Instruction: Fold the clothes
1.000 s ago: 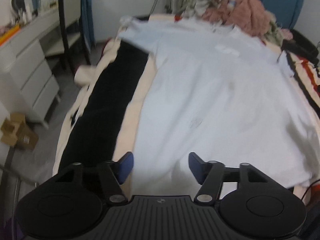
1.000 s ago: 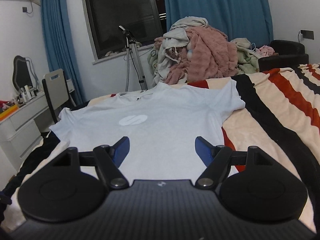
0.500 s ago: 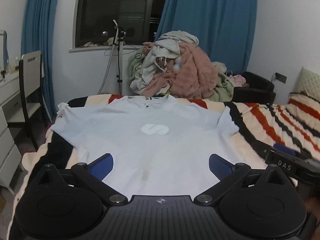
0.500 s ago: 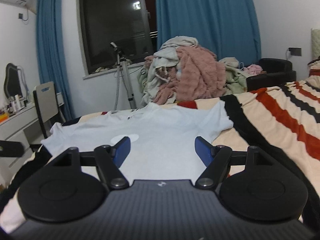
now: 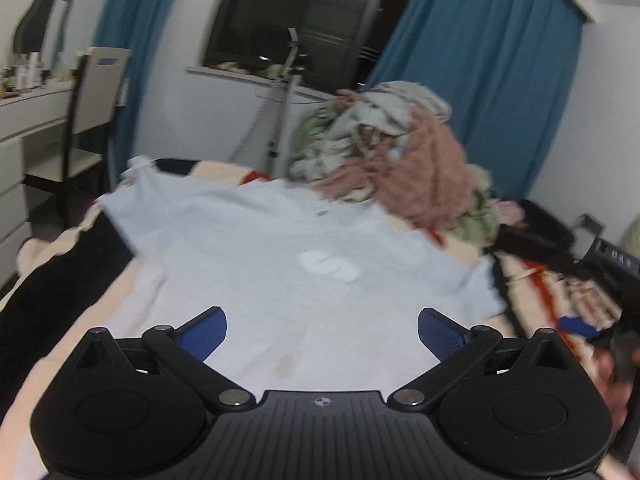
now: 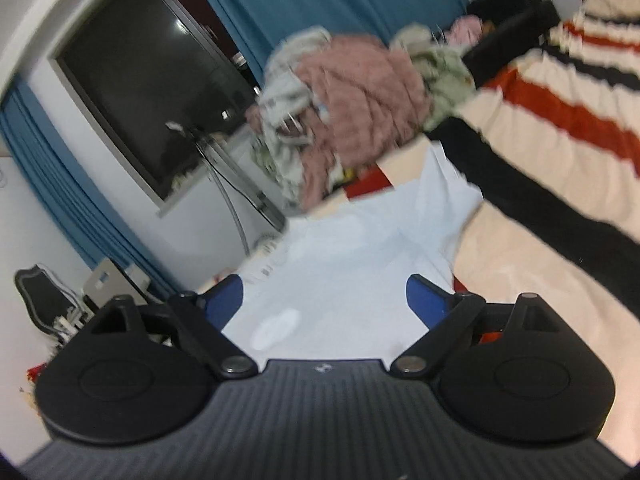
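shirt (image 5: 280,272) flat on bed (image 5: 532,280) | clothes heap (image 5: 400,152) behind | chair (image 5: 96,92) left

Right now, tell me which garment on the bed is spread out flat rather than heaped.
The pale blue T-shirt with the white logo; it lies flat before both tools, while the pink and cream clothes pile behind it is heaped.

Ahead of the left gripper (image 5: 322,330), black-bodied with blue finger pads (image 5: 204,332), lies a pale blue T-shirt (image 5: 280,280) bearing a white logo (image 5: 329,265), on a cream blanket (image 6: 560,184) banded with black and red stripes. Beyond the shirt, a clothes pile (image 5: 392,160) mixes dusty pink, off-white and faded green against teal-blue curtains (image 5: 480,80) flanking a dark window (image 5: 296,16). To the left of that gripper stand a white dresser (image 5: 16,136) and a beige chair (image 5: 100,92) with a black frame.
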